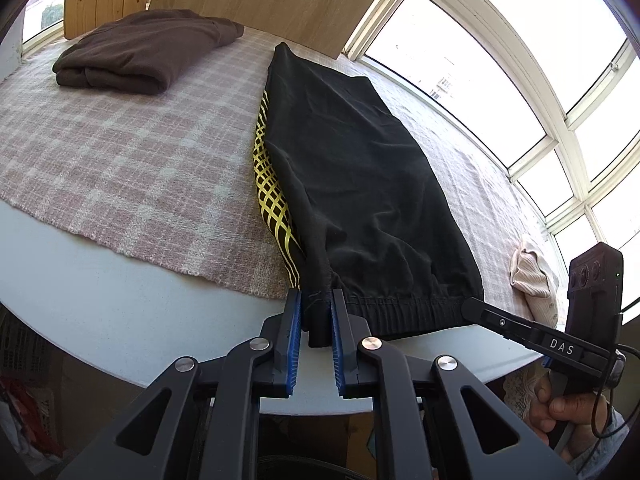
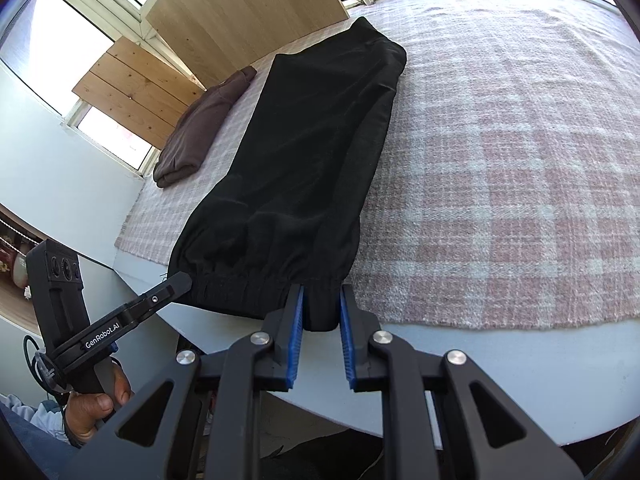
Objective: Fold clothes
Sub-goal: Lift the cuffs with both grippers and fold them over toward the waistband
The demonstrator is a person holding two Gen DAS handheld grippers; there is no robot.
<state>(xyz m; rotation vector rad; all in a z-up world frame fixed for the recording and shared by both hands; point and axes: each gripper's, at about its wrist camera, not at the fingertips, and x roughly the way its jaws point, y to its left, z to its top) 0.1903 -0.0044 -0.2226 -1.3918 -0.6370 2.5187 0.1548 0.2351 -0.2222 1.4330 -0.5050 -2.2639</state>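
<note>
Both grippers clamp the elastic hem of the black trousers [image 1: 352, 168] at the table's near edge: left gripper [image 1: 316, 312] on one corner, right gripper [image 2: 322, 308] on the other. The trousers lie lengthwise, halved; cross folds remain. A brown garment [image 1: 140, 56] sits folded at the far-left corner.

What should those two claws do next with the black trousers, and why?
Probably lift and carry the waistband toward the far end. The left gripper and right gripper each pinch a corner of it, and the black trousers lie flat, full length, unfolded.
</note>
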